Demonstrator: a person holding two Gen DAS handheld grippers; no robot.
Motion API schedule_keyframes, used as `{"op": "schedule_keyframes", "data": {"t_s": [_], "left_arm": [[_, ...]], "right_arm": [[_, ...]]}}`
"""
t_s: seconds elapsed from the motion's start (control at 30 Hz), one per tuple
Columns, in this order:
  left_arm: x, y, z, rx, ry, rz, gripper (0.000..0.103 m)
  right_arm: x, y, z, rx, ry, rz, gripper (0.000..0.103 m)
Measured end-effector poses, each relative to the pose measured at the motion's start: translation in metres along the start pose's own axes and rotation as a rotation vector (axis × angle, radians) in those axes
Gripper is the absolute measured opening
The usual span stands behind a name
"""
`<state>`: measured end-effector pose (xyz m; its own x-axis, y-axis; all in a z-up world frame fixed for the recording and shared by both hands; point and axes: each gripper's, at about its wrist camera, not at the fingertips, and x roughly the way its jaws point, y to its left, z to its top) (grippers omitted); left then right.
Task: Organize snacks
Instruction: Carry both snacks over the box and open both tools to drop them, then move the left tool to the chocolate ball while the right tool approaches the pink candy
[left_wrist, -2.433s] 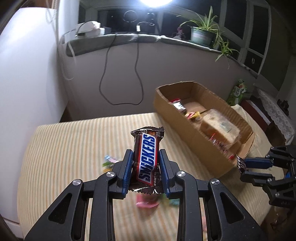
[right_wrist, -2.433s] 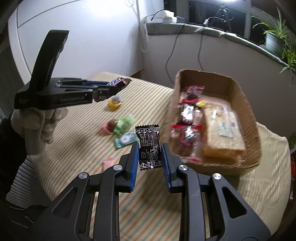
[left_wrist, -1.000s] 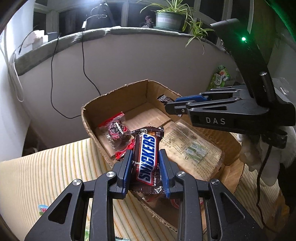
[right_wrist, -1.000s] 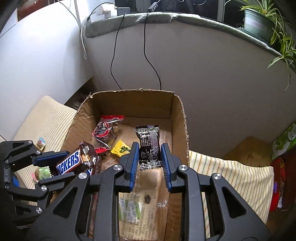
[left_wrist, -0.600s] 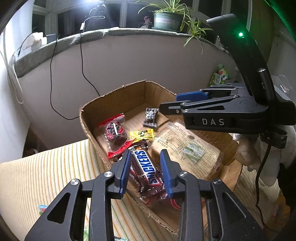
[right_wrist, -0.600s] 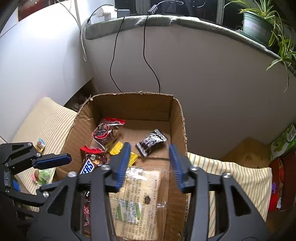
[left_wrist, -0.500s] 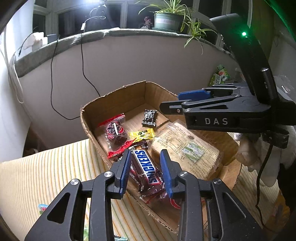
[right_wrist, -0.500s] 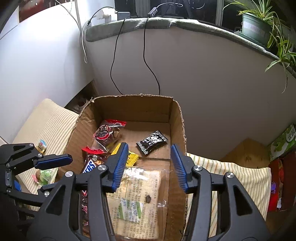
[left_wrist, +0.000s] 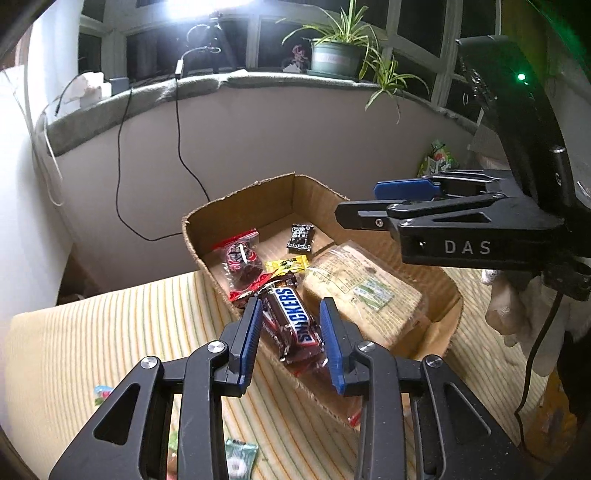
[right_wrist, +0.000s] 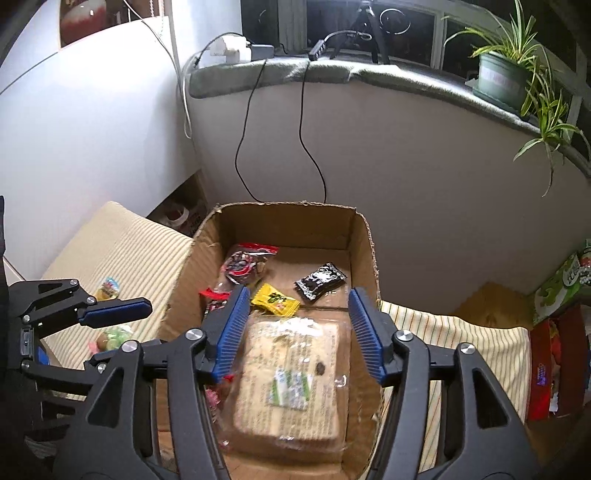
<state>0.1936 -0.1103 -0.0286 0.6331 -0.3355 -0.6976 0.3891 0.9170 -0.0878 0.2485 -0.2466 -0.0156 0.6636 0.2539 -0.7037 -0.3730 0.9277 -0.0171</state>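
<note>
Cardboard box (left_wrist: 236, 206) sits ahead of both spread, empty tools: left tool (left_wrist: 291, 341) straddles the Snickers bar (left_wrist: 293, 325), right tool (right_wrist: 295, 332) hovers above the bread pack (right_wrist: 291, 376).

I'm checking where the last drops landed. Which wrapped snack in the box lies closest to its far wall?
The small black packet, alone on the bare cardboard box floor. The yellow candy, red-trimmed bag and Snickers bar all lie nearer.

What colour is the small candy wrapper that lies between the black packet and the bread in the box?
Yellow candy wrapper, clearest in the right wrist view.
</note>
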Motion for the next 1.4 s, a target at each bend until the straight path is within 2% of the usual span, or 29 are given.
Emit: {"op": "schedule_keyframes", "data": {"t_s": [0.03, 0.17, 0.27, 0.53, 1.0, 1.4], "left_arm": [[-0.005, 0.000, -0.001, 0.001, -0.006, 0.003, 0.031], [-0.018, 0.000, -0.005, -0.002, -0.021, 0.010, 0.031], [-0.030, 0.001, -0.009, -0.004, -0.035, 0.018, 0.038], [-0.052, 0.011, -0.020, -0.020, -0.056, 0.040, 0.039], [-0.085, 0.071, -0.055, -0.135, -0.063, 0.113, 0.039], [-0.086, 0.100, -0.095, -0.206, -0.014, 0.125, 0.039]], "right_arm": [[-0.004, 0.002, -0.001, -0.001, -0.007, -0.002, 0.065], [-0.020, 0.009, -0.004, 0.000, -0.029, -0.005, 0.069], [-0.031, 0.015, -0.006, -0.001, -0.043, -0.007, 0.073], [-0.055, 0.036, -0.019, -0.022, -0.059, 0.018, 0.073], [-0.084, 0.092, -0.049, -0.094, -0.092, 0.104, 0.073], [-0.072, 0.152, -0.092, -0.214, -0.027, 0.191, 0.073]]}}
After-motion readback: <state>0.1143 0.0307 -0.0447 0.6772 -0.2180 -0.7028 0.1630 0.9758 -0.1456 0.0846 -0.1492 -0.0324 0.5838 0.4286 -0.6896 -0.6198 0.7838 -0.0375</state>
